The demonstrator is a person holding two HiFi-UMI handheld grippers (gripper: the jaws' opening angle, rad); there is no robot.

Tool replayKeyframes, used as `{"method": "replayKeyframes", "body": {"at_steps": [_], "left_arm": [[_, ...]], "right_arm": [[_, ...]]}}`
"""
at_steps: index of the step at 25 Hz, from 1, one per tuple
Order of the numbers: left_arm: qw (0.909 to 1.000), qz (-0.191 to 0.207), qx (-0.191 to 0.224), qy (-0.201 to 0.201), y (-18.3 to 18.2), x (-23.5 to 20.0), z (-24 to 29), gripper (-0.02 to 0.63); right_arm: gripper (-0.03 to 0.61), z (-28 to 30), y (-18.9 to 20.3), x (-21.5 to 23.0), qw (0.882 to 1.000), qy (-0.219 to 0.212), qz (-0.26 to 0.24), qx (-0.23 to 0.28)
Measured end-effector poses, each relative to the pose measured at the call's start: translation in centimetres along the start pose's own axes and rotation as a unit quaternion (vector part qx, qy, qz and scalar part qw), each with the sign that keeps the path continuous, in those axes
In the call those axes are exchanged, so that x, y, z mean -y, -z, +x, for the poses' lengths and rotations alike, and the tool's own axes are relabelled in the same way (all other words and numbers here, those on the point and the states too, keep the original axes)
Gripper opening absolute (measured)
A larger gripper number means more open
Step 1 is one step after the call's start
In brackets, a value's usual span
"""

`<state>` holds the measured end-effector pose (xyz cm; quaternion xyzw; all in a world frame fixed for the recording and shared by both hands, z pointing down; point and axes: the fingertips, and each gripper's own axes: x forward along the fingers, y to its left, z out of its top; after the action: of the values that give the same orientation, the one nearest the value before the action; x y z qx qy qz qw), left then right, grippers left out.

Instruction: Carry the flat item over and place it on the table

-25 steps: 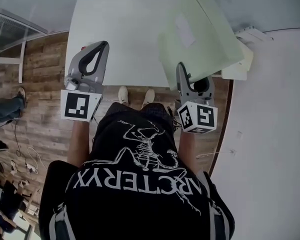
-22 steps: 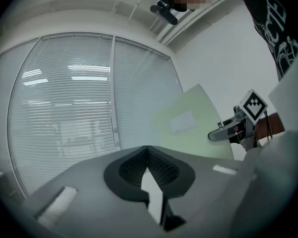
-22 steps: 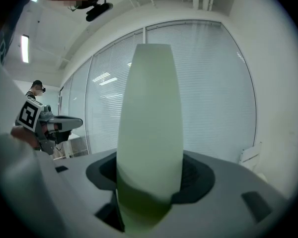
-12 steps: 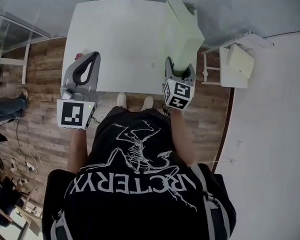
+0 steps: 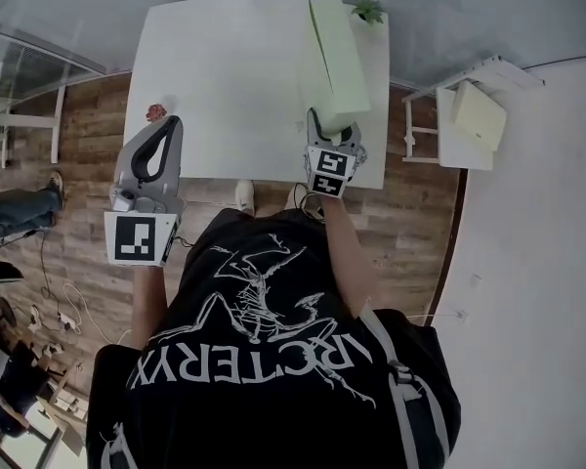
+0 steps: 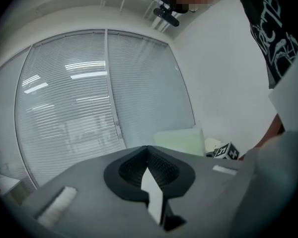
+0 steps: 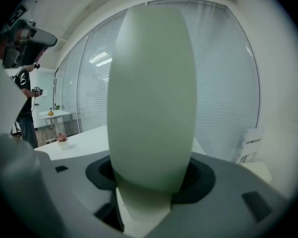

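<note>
The flat item is a pale green foam slab, held on edge above the right part of the white table. My right gripper is shut on its near end. In the right gripper view the slab rises straight out of the jaws of that gripper and fills the middle. My left gripper hangs at the table's front left edge, shut and empty. The left gripper view shows its jaws closed together, with the slab beyond them.
A small red potted plant stands near the table's left edge and a green one at the far right corner. A white chair with another pale green slab stands to the right. Another person stands far off.
The right gripper has carried the slab left and forward, from beside the chair to over the table, turning it edge-on. The left gripper has drifted a little back and left.
</note>
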<state>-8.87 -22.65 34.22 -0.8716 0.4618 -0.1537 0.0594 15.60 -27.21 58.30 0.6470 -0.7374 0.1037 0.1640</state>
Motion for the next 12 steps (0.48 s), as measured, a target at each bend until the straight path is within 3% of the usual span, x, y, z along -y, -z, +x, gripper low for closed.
{"method": "replayKeyframes", "body": {"at_steps": [8,12], "left_arm": [[0.9999,-0.006,-0.007,0.011,0.5,0.4,0.3,0.011],[0.9998,-0.007,0.009,0.018,0.1,0.0,0.6,0.011]], "right_arm": [[0.301,0.4,1.2,-0.6,0.999,-0.021,0.0,-0.046],[0.334,-3.3,-2.6,-0.1,1.0,-0.016,0.013,0.0]]}}
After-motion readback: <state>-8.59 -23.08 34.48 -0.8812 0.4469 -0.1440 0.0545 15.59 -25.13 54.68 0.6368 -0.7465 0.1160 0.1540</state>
